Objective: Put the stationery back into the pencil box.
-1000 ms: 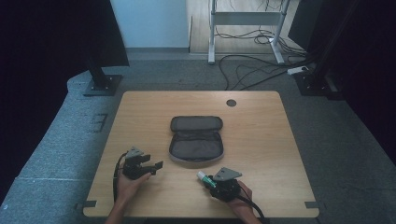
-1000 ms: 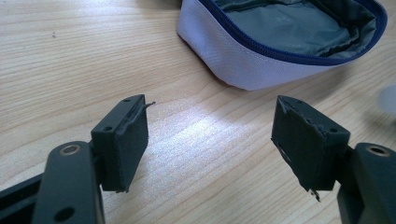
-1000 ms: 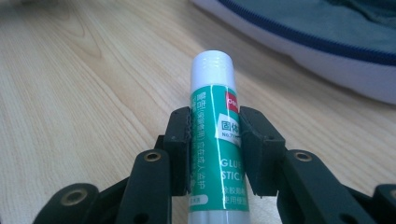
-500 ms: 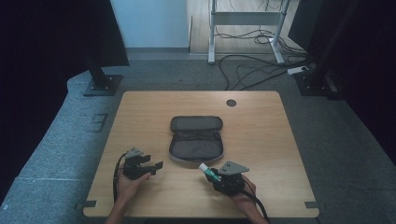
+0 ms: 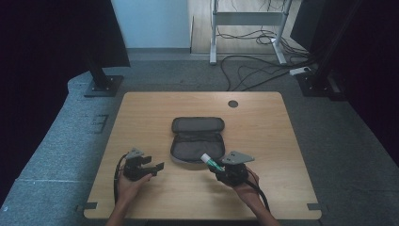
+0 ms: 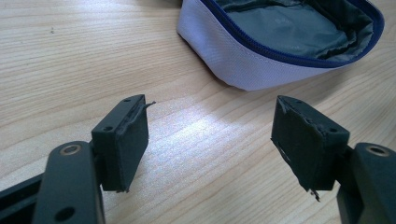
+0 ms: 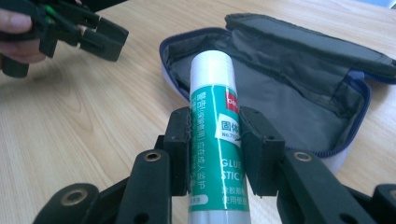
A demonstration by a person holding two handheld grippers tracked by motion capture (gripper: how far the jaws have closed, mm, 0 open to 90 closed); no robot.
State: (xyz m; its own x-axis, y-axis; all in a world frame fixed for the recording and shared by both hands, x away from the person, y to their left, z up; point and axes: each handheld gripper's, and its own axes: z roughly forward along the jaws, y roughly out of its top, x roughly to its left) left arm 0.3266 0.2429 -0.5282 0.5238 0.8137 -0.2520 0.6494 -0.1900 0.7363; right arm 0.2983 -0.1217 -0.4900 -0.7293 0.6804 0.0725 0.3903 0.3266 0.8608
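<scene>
Near the table's front edge, the right gripper [image 5: 217,165] clamps a green-and-white glue stick [image 7: 215,126], its long axis pointing far-left toward the open grey fabric pencil case [image 5: 195,146] just beyond. The left gripper [image 6: 212,140] hovers released, left of the case.

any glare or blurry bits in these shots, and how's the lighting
High view: dim and soft, dark curtains at both sides, the table evenly lit. Left gripper view: a pale sheen on the wood between the open jaws, the pencil case sharp. Right gripper view: the glue stick sharp, its white cap slightly washed out; the left gripper looks softer.
</scene>
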